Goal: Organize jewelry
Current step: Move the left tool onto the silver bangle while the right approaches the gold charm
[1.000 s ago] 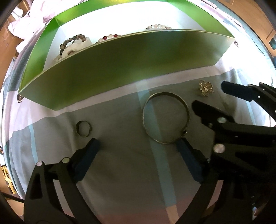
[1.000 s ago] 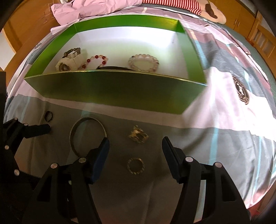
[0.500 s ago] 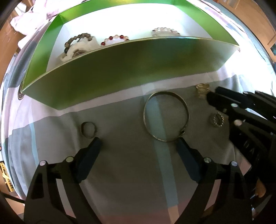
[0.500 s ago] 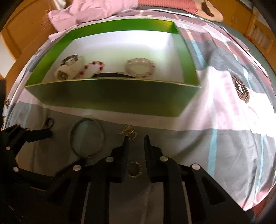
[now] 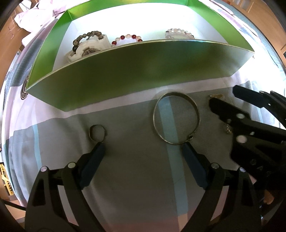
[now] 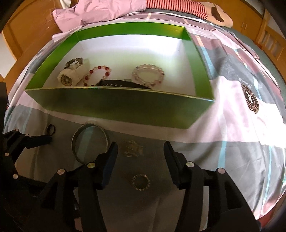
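Note:
A green box [image 5: 135, 75] [image 6: 125, 105] on the bedsheet holds a white watch [image 6: 70, 75], a red-and-white bead bracelet [image 6: 97, 75], a pale bead bracelet [image 6: 148, 76] and a dark strap [image 6: 123, 83]. In front of it lie a metal bangle [image 5: 176, 117] [image 6: 89, 142], a small ring [image 5: 97, 133] [image 6: 51, 129], a gold brooch [image 6: 132, 149] and a studded ring [image 6: 140, 182]. My left gripper [image 5: 143, 151] is open and empty, between small ring and bangle. My right gripper [image 6: 141, 149] is open and empty, fingers either side of the brooch, above the studded ring.
A grey, white and pink patterned sheet [image 6: 232, 125] covers the bed. Pink cloth [image 6: 107, 10] and a striped soft toy [image 6: 196, 7] lie behind the box. Wooden furniture [image 6: 268, 35] stands at the back right.
My right gripper was nearly shut over the studded ring half a second ago and has opened wide again, empty. The left gripper has moved slightly forward, towards the bangle and small ring.

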Demonstrator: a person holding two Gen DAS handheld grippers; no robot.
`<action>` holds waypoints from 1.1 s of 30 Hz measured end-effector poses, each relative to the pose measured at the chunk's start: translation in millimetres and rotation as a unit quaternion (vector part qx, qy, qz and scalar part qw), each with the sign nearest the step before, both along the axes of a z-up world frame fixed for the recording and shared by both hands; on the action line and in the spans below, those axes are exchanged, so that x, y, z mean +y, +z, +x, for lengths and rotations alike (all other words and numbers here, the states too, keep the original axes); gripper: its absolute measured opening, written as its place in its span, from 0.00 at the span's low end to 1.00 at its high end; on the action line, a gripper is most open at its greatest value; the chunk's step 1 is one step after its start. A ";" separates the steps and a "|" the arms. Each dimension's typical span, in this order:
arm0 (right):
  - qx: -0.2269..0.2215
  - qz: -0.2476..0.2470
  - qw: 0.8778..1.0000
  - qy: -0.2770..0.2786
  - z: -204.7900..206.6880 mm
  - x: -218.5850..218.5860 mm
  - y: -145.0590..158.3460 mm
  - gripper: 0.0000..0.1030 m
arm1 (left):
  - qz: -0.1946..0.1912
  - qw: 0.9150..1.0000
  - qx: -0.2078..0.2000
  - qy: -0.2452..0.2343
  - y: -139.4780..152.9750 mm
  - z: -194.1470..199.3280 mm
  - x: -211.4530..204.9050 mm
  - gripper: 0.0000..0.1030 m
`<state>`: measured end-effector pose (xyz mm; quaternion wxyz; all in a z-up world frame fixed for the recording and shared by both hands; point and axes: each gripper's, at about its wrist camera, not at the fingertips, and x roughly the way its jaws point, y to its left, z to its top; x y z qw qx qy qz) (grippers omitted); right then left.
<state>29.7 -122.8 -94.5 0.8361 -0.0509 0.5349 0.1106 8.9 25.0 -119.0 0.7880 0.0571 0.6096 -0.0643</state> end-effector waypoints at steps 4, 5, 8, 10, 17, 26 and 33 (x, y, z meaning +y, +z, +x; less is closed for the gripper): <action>0.007 0.000 1.000 0.005 0.1 4.0 -4.6 0.42 | 0.000 1.000 -0.001 0.002 -2.1 -2.3 -2.8 0.86; 0.009 0.001 1.000 0.004 0.1 3.4 -5.1 0.38 | 0.001 1.000 -0.001 0.003 -2.0 -1.9 -2.7 0.86; 0.015 -0.001 1.000 0.005 0.2 1.6 -5.9 0.28 | 0.006 1.000 -0.005 0.002 -2.7 -0.9 -0.8 0.86; 0.011 -0.004 1.000 0.004 -0.6 0.0 -4.6 0.25 | 0.008 1.000 -0.008 0.002 -2.0 -0.4 -1.8 0.87; 0.000 -0.008 1.000 -0.012 -2.0 -10.6 3.2 0.24 | 0.009 1.000 -0.011 0.004 -2.9 4.1 -5.7 0.90; 0.014 -0.006 1.000 -0.018 -5.4 -16.8 0.5 0.24 | 0.007 1.000 -0.029 0.002 0.9 3.7 -14.2 0.90; 0.012 -0.003 1.000 -0.024 -5.4 -20.6 3.0 0.24 | -0.007 0.999 -0.034 -0.017 6.7 -0.1 -27.4 0.68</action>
